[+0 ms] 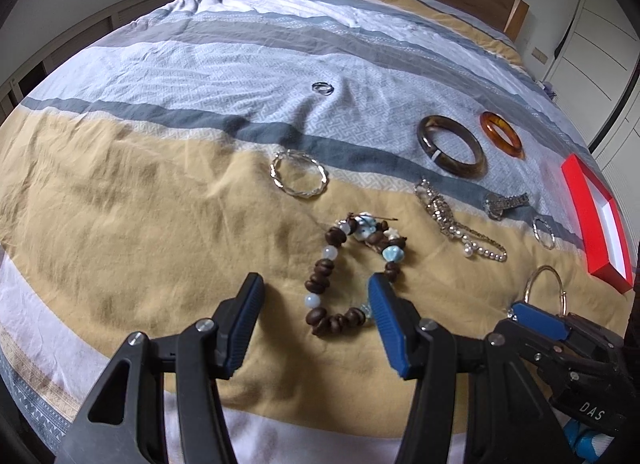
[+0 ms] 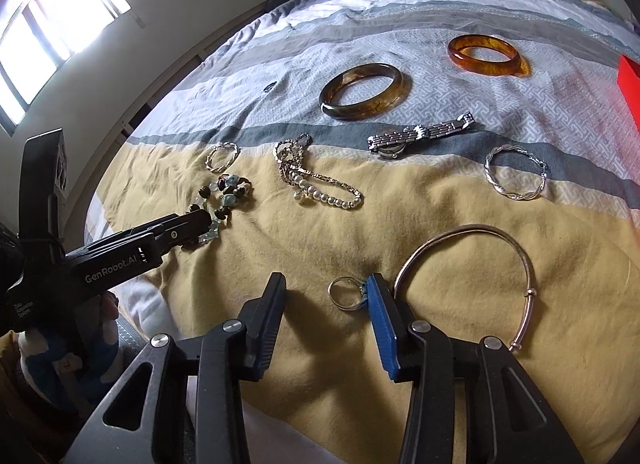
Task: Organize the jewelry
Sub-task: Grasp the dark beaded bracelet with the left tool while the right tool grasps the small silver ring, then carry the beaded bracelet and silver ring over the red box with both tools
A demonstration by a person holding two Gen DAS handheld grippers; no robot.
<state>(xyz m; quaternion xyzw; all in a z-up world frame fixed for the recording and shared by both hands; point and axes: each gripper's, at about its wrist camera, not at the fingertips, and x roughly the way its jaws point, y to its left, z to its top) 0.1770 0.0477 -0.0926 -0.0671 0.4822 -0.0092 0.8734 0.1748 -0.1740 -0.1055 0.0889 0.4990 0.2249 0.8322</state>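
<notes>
Left gripper [image 1: 316, 296] jaws spread wide, right gripper [image 2: 326, 296] likewise, both angled low

The red box [image 2: 629, 82] is cut off by the right wrist view's edge. The left gripper [image 2: 200, 220] hides part of the beaded bracelet [image 2: 224, 194] there. A far small ring [image 2: 270, 86] is too tiny to read, possibly silver.
</notes>
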